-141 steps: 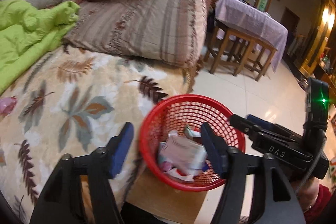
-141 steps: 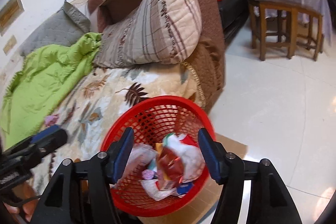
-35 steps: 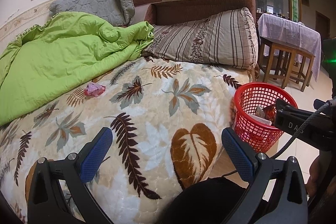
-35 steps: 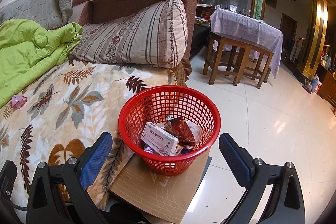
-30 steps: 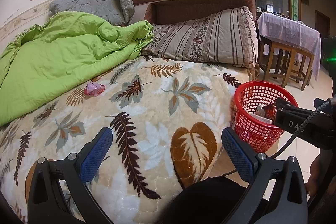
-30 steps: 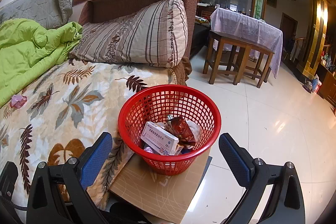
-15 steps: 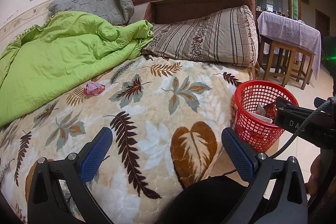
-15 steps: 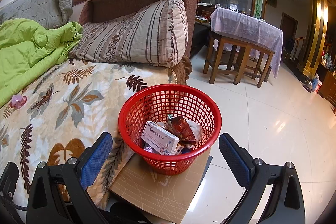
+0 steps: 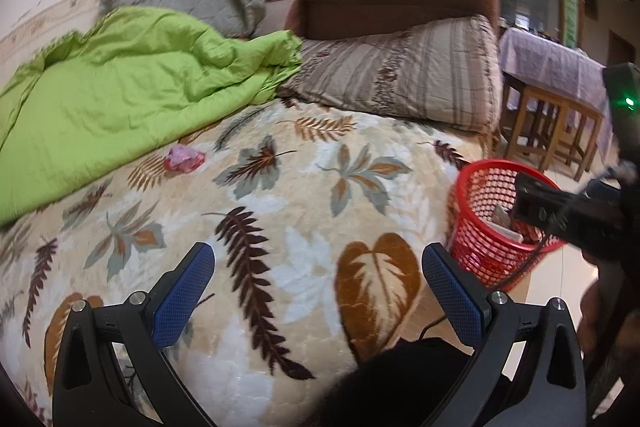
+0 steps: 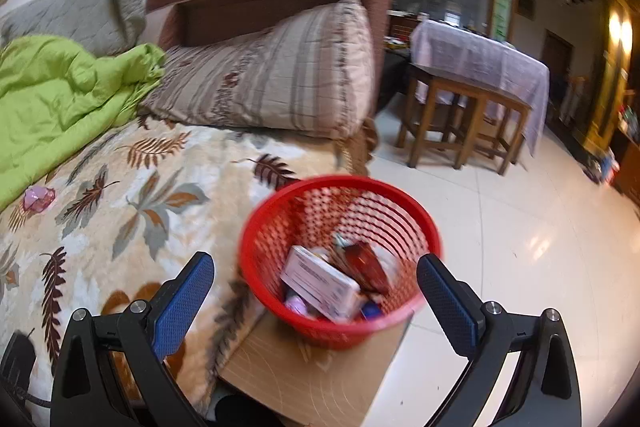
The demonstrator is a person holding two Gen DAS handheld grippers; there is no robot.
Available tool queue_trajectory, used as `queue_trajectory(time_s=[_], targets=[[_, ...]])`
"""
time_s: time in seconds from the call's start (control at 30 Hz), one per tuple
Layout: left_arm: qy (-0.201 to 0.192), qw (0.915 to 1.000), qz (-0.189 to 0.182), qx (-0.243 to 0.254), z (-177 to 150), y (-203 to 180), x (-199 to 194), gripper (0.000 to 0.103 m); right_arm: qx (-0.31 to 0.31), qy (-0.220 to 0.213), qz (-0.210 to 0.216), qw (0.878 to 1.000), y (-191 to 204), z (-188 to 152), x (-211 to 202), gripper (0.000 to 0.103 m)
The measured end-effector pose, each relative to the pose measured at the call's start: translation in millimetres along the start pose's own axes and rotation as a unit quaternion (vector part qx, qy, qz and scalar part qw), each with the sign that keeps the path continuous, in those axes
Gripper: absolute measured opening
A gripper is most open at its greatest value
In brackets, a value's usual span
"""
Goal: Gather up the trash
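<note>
Basket (image 10: 340,227), right of bed: holds box (image 10: 320,281) and wrappers. Pink scrap (image 9: 183,158), far left on blanket (image 9: 304,211) by green quilt (image 9: 120,99): uncollected. Left gripper (image 9: 316,291), right gripper (image 10: 314,291): wide open, empty.

From my left wrist view, the bedspread (image 9: 280,211) carries a quilt (image 9: 120,99) along its left edge, with a crumpled wrapper (image 9: 183,159) just beside the quilt's near edge. A pillow (image 9: 400,83) lies at the far edge. I see the basket (image 10: 340,291) off the right edge, on cardboard (image 10: 320,379), holding a box (image 10: 320,283). A table (image 10: 480,83) stands behind.
</note>
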State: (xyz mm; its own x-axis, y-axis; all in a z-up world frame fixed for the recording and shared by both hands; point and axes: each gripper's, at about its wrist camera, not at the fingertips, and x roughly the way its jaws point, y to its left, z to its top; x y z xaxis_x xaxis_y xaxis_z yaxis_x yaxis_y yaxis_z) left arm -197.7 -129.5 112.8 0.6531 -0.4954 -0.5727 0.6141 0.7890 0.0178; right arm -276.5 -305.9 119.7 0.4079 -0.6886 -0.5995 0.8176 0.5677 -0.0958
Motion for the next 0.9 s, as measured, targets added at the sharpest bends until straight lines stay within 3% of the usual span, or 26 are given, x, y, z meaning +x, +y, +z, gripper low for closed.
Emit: queue_trajectory(time_s=[0.17,0.27,0.37,0.47,0.57,0.7,0.73,0.83,0.9], targets=[[0.012,0.9953,0.072,-0.063,8.8,59.5,8.1,0.103,-0.029,-0.011,0.039,0.999,47.7,35.9,17.5,0.102],[0.031,0.9838,0.142,-0.106,8.0,105.8,17.6,0.103,-0.072,-0.01,0.074,0.995,95.0,46.8,24.8,0.102],[0.067,0.9645,0.204,-0.153,-1.0,154.1,27.8,0.103,-0.105,0.019,0.133,0.985,148.9,49.6,31.0,0.102],[0.106,0.9401,0.239,-0.218,-15.7,203.7,34.5,0.103,-0.15,0.044,0.18,0.971,210.2,43.5,33.6,0.102],[0.14,0.9153,0.25,-0.284,-36.1,245.9,38.9,0.103,-0.199,0.085,0.205,0.955,273.7,23.4,41.2,0.102],[0.185,0.8782,0.229,-0.377,-71.9,293.5,45.1,0.103,-0.232,0.127,0.203,0.943,325.0,-9.7,56.0,0.102],[0.19,0.873,0.225,-0.389,-76.8,298.9,47.3,0.103,-0.242,0.13,0.199,0.941,335.3,-17.7,59.1,0.102],[0.188,0.8765,0.247,-0.368,-79.1,297.9,48.3,0.103,-0.291,0.122,0.177,0.932,362.4,-42.7,68.6,0.102],[0.213,0.8781,0.276,-0.327,-79.5,289.4,59.1,0.103,-0.282,0.111,0.179,0.936,357.9,-44.8,70.2,0.103]])
